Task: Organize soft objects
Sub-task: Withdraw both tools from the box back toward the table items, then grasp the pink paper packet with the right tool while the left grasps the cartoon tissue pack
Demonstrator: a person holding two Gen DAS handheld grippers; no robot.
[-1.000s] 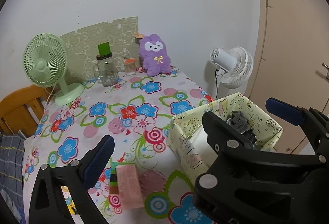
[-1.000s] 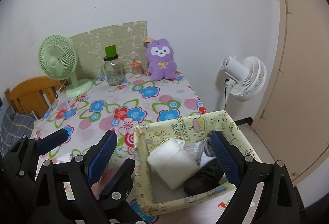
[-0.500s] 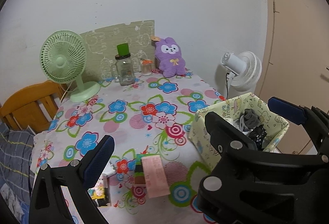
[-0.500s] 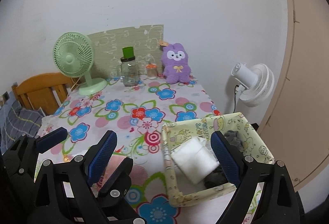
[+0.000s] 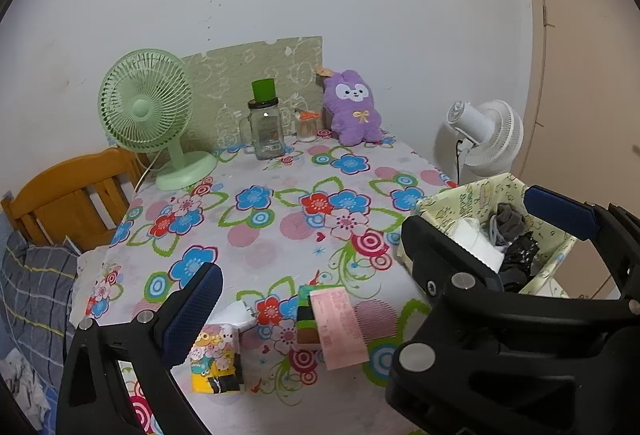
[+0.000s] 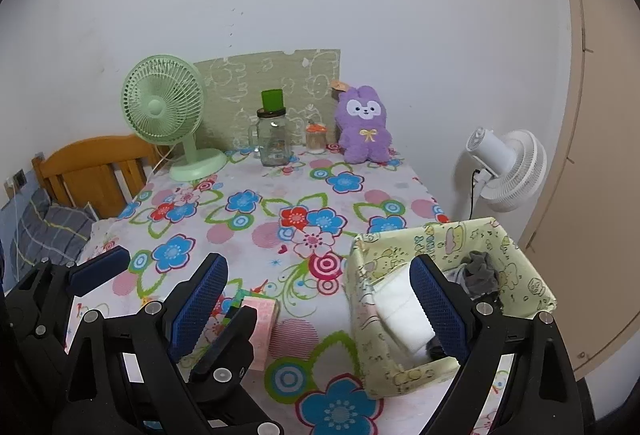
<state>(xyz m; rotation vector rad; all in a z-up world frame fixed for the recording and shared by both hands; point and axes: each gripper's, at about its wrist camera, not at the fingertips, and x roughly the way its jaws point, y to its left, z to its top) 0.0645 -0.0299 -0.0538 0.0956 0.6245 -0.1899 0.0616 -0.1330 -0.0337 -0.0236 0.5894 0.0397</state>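
Observation:
A yellow-green fabric basket [image 6: 516, 255] stands at the table's right front edge, holding a white folded cloth [image 6: 400, 309], a grey sock [image 6: 478, 269] and something black; it also shows in the left wrist view [image 5: 448, 201]. A pink-labelled pack [image 5: 338, 327] and a yellow cartoon pack [image 5: 214, 365] lie near the front edge. A purple plush bunny [image 6: 364, 129] sits at the back. My left gripper [image 5: 372, 243] is open and empty above the front of the table. My right gripper [image 6: 320, 299] is open and empty, beside the basket's left wall.
A green desk fan [image 6: 164, 107], a glass jar with a green lid [image 6: 274, 139] and a small jar [image 6: 316, 139] stand at the back. A white fan [image 6: 508, 165] is right of the table. A wooden chair [image 6: 96, 171] and bedding are left.
Both grippers have drawn back and up from the table; the basket and packs show farther away and lower in view. Both stay open and empty.

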